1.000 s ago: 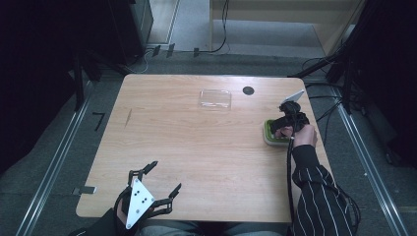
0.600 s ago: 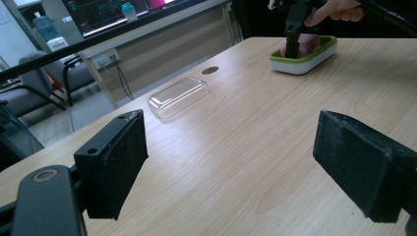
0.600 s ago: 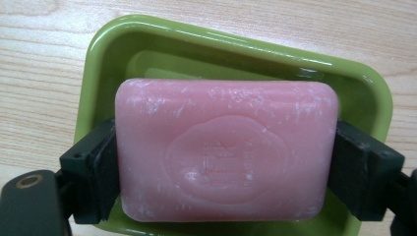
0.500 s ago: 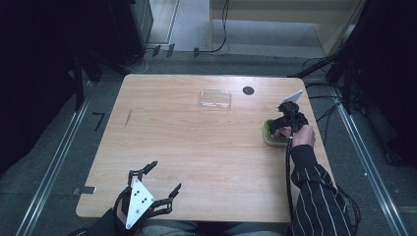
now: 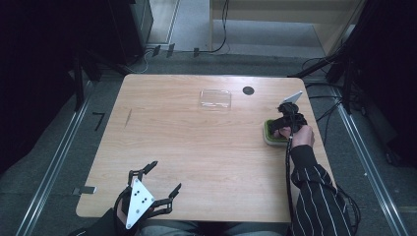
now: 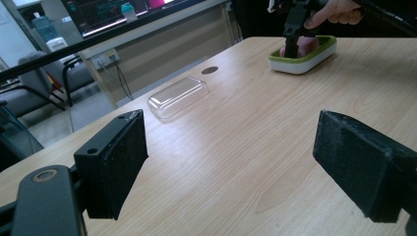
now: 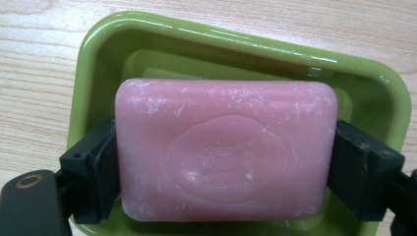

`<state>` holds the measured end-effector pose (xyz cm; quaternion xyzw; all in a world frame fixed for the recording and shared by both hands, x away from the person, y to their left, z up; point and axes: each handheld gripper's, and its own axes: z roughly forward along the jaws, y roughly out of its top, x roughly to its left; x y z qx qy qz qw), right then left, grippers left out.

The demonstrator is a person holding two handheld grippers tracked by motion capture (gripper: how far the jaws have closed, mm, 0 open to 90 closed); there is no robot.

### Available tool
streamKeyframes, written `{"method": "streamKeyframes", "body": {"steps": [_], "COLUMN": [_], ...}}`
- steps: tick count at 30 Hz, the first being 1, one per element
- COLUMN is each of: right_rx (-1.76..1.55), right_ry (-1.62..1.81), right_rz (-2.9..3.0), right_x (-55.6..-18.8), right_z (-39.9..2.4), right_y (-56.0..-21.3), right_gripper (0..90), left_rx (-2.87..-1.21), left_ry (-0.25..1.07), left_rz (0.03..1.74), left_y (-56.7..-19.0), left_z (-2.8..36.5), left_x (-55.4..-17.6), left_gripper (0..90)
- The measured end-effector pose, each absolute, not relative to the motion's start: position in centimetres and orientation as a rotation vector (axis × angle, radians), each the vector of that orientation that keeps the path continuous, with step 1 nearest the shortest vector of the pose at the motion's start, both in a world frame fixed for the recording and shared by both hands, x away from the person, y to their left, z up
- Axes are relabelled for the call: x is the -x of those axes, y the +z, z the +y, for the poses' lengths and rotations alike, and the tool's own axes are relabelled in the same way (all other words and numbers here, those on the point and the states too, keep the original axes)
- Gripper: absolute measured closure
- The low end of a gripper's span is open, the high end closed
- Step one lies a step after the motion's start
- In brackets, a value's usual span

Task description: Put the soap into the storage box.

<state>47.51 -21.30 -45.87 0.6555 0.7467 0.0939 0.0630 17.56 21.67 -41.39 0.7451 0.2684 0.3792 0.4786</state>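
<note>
A pink bar of soap lies in a green soap dish with a white base, at the table's right edge. My right gripper points down into the dish, and its black pads press on both short ends of the bar. In the high view the right gripper and the hand cover the soap. From the left gripper view the dish and the soap show far off. My left gripper rests open at the front left, with nothing between its pads.
A clear plastic lid lies flat at the back middle of the wooden table, beside a round black hole. Cables and dark equipment stand on the floor around the table.
</note>
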Motion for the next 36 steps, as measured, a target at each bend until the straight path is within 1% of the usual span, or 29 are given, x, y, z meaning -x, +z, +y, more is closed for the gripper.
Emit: {"method": "streamKeyframes", "body": {"steps": [20,30,31,34,36], "right_rx": [-1.980,-1.946,-1.941,-1.925,-1.916], "right_ry": [0.294,0.304,0.301,0.323,0.316], "right_rz": [2.270,2.252,2.252,2.274,2.274], "right_x": [-47.6,-47.4,-47.3,-47.1,-46.9], "right_z": [-21.5,-21.3,-21.2,-21.3,-21.1], "right_y": [-46.1,-45.4,-45.3,-44.9,-44.6], "right_gripper": [13.4,13.1,12.6,6.9,6.1], "left_rx": [-1.822,-1.819,-1.819,-1.829,-1.826], "left_ry": [0.927,0.925,0.925,0.926,0.925], "left_rz": [0.654,0.654,0.652,0.643,0.649], "left_y": [-41.4,-41.4,-41.4,-41.4,-41.4], "left_z": [21.6,21.7,21.6,21.6,21.6], "left_x": [-17.6,-17.6,-17.6,-17.6,-17.6], "left_gripper": [13.6,13.6,13.6,13.6,13.6]}}
